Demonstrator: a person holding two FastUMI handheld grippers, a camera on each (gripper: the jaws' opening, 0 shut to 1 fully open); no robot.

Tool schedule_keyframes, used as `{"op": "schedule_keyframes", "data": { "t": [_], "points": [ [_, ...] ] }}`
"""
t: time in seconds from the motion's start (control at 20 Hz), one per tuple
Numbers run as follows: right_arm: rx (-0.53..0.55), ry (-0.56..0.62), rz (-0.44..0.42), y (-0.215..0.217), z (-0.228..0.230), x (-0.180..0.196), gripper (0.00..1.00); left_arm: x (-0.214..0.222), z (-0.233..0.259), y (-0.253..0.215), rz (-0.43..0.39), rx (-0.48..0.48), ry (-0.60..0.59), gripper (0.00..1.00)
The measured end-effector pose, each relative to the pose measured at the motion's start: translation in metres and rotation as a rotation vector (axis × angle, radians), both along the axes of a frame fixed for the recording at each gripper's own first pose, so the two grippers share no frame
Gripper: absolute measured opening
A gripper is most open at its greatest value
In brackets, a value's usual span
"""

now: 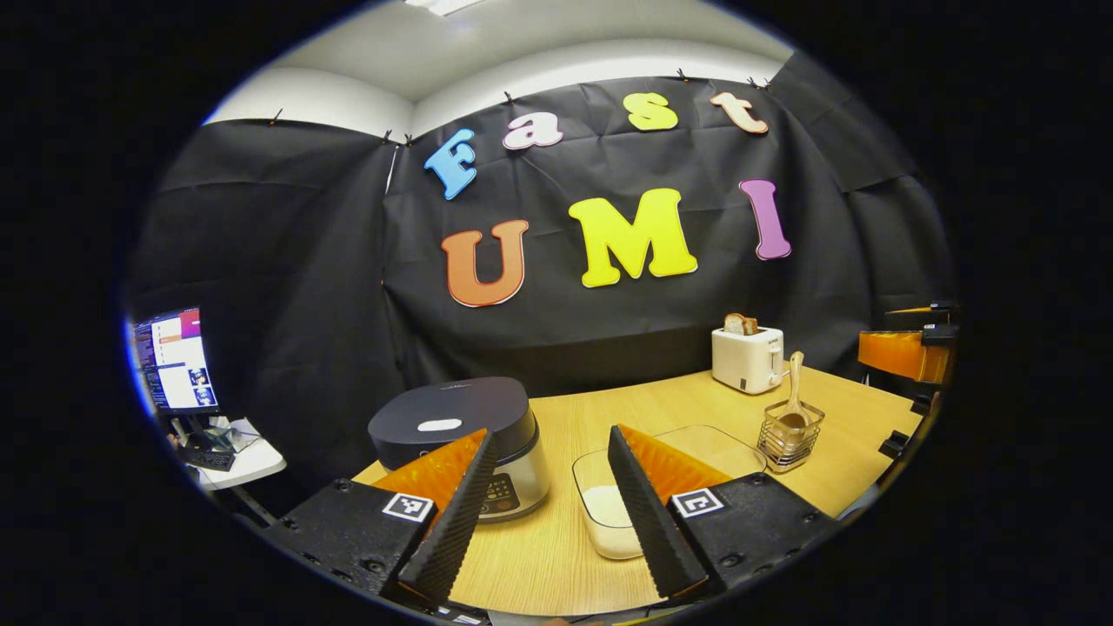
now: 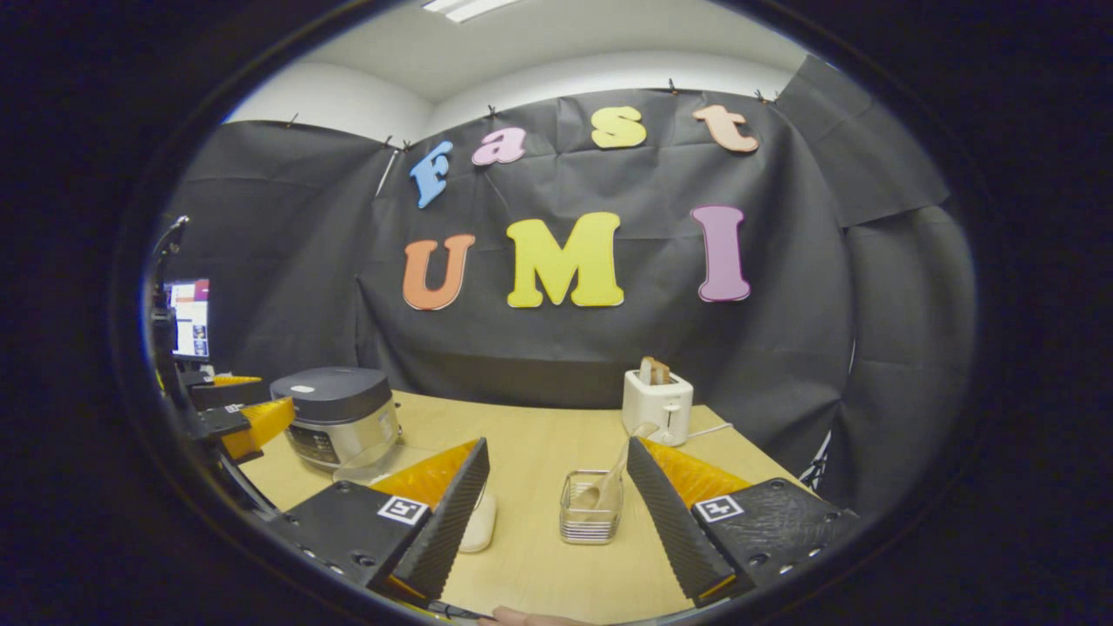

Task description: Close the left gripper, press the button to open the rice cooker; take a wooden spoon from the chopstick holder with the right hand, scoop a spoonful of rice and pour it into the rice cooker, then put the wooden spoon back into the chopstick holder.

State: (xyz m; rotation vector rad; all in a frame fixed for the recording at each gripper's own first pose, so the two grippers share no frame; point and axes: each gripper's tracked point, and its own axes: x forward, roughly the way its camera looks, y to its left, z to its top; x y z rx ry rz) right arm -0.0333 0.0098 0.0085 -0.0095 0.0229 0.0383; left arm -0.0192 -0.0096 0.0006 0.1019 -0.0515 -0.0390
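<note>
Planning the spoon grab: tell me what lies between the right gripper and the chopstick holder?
Bare tabletop lies between the right gripper and the chopstick holder, seen in the right gripper view.

Bare table [image 2: 539,452] between rice cooker [image 2: 335,416] and toaster [image 2: 658,402]

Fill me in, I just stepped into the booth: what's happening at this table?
Nothing is handled yet. The left gripper and right gripper hover open above the pale wooden table. The dark-lidded rice cooker is shut. The wooden spoon stands in the wire chopstick holder, beside the clear dish of white rice.
</note>
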Motion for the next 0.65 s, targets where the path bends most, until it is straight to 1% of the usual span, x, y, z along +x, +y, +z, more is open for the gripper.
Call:
{"op": "schedule_keyframes", "data": {
  "t": [0.05, 0.1, 0.15, 0.2, 0.25, 0.35, 0.4, 0.45, 0.5, 0.6, 0.65],
  "points": [
    [-0.002, -0.003, 0.0, 0.0, 0.001, -0.001, 0.95, 0.0, -0.001, 0.003, 0.002, -0.001, -0.001, 0.84],
    [-0.003, -0.009, -0.004, -0.001, 0.002, -0.002, 0.92, 0.0, -0.003, 0.006, 0.011, -0.007, 0.004, 0.8],
    [-0.004, -0.014, -0.005, -0.003, 0.003, -0.001, 0.95, 0.001, -0.001, 0.01, 0.025, -0.018, 0.005, 0.8],
    [-0.004, -0.011, -0.005, -0.003, 0.003, -0.002, 0.95, 0.002, -0.001, 0.012, 0.03, -0.026, 0.007, 0.84],
    [-0.001, -0.005, -0.001, -0.003, 0.001, 0.0, 0.92, 0.003, -0.002, 0.013, 0.034, -0.033, 0.005, 0.84],
    [0.003, 0.005, 0.005, -0.003, -0.001, 0.003, 0.92, 0.004, -0.001, 0.013, 0.03, -0.043, -0.002, 0.84],
    [0.006, 0.01, 0.005, -0.005, -0.002, 0.005, 0.95, 0.004, 0.0, 0.013, 0.03, -0.048, -0.008, 0.84],
    [0.012, 0.017, 0.003, -0.008, -0.003, 0.008, 0.95, 0.004, 0.0, 0.013, 0.033, -0.053, -0.011, 0.84],
    [0.018, 0.024, 0.001, -0.01, -0.005, 0.01, 0.92, 0.005, 0.0, 0.012, 0.032, -0.054, -0.01, 0.84],
    [0.023, 0.035, -0.007, -0.013, -0.006, 0.012, 0.92, 0.005, -0.002, 0.008, 0.022, -0.048, -0.007, 0.84],
    [0.026, 0.038, -0.007, -0.014, -0.007, 0.012, 0.95, 0.005, -0.002, 0.007, 0.021, -0.045, -0.007, 0.84]
  ]
}}
